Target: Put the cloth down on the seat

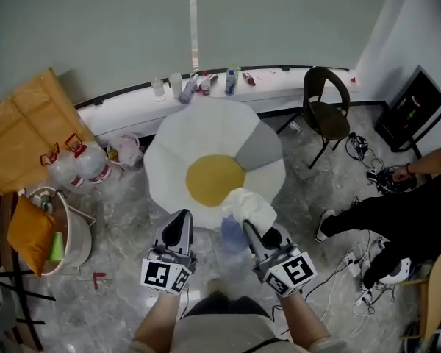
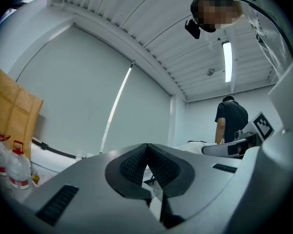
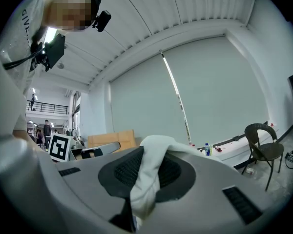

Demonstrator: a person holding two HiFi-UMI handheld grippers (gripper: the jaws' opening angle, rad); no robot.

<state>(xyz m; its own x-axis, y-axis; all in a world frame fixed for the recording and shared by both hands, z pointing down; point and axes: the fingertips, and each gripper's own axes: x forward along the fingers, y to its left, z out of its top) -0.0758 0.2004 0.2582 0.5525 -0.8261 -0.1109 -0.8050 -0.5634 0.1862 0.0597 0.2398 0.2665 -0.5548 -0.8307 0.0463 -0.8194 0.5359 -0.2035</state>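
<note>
From here I count two claws, the left claw point(image 1: 179, 218) and the right claw point(image 1: 247, 228); one white cloth point(image 1: 251, 206); one flower-shaped seat point(image 1: 198, 134); one dark chair point(image 1: 329, 114) at upper right; two red-handled water jugs point(image 1: 94, 160) at centre left.

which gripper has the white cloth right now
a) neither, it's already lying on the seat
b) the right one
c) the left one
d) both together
b: in the right gripper view the white cloth hangs pinched between the jaws of the right gripper, while the left gripper has its jaws together on nothing.
</note>
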